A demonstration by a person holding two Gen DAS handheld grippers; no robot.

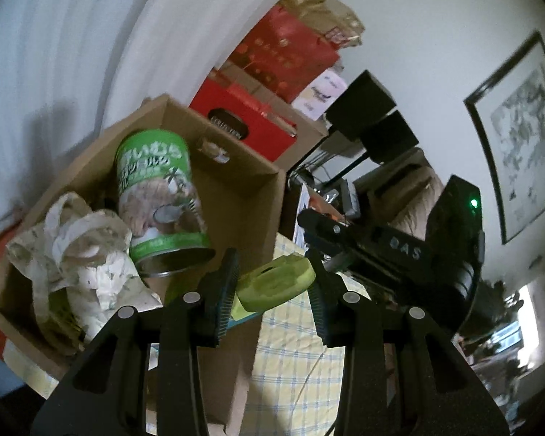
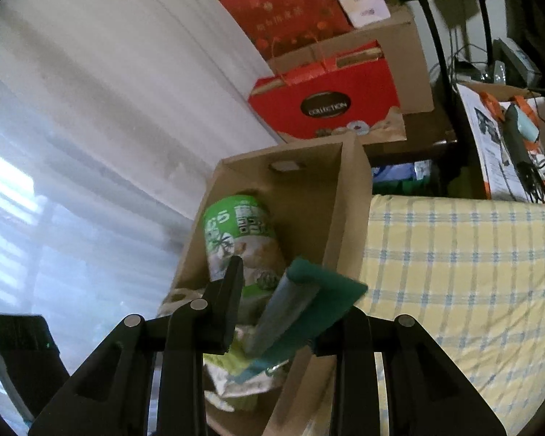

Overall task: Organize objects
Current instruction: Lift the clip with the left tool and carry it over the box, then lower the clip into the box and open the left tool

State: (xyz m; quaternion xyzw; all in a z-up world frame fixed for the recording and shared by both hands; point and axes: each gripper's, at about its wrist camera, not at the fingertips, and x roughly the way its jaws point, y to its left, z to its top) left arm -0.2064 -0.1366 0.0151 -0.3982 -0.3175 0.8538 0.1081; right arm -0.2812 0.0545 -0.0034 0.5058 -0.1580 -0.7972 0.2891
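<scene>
An open cardboard box [image 1: 236,178] holds a green-labelled can [image 1: 160,189] lying tilted and crumpled paper wrap [image 1: 80,254]. My left gripper [image 1: 272,290] is open, its fingers either side of a lime green flat lid [image 1: 276,283] by the box's near wall; it does not grip it. In the right wrist view the box [image 2: 348,196] and can [image 2: 243,236] show again. My right gripper [image 2: 276,298] holds a teal flat booklet-like object [image 2: 309,309] tilted over the box; the right finger is hidden behind it.
The box stands on a yellow checked cloth [image 2: 465,272]. Behind it are a red gift box [image 2: 327,105], red and brown paper bags [image 2: 290,11] and another cardboard box [image 2: 410,54]. Cables and clutter [image 2: 519,138] lie at right. The other gripper's body [image 1: 418,250] is close by.
</scene>
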